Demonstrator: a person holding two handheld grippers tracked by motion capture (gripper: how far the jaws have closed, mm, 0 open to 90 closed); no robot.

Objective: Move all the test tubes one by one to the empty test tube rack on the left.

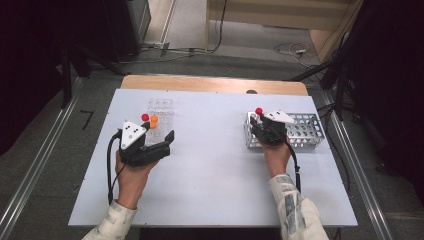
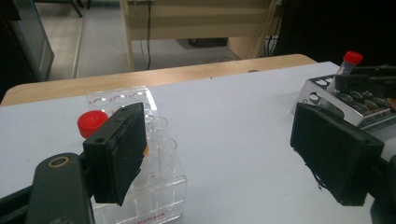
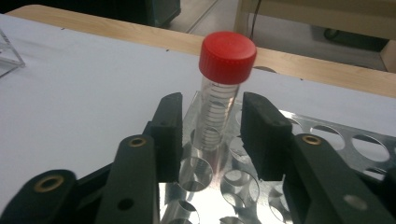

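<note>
Two jaws of your right gripper [image 3: 212,135] flank the red-capped clear plastic tube [image 3: 219,102] at frame centre without visibly pinching it, standing in the perforated metal rack [image 3: 327,140]. Close off-centre and it could tilt and jam. Your left gripper [image 2: 219,154] gapes empty.

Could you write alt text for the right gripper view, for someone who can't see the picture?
A clear tube with a red cap stands upright in a hole of a shiny metal rack, between the two black jaws of the right claw, which flank it closely; whether they touch it is unclear. The rack rests on a white table with a wooden edge behind.
</note>
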